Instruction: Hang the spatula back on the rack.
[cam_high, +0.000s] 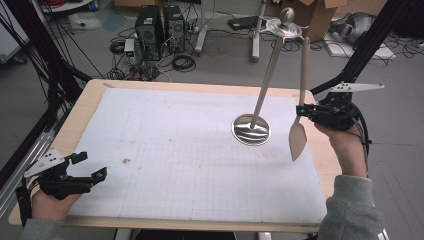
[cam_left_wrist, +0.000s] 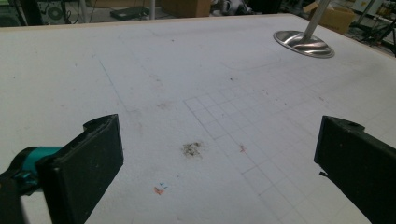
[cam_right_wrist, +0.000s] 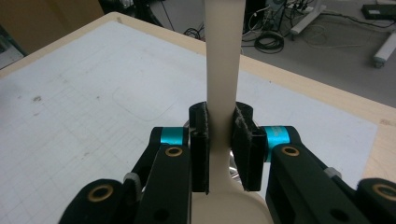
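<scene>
A pale wooden spatula hangs upright over the right side of the white mat, blade down and handle up. My right gripper is shut on its neck just above the blade; in the right gripper view the two black pads press on the handle from both sides. A metal stand with a round base, a leaning pole and a hooked top stands just left of the spatula. My left gripper rests at the table's front left corner, open, with nothing between its jaws.
The white gridded mat covers most of the wooden table. A small dark smudge lies on the mat ahead of the left gripper. Computers, cables and boxes sit on the floor beyond the far edge.
</scene>
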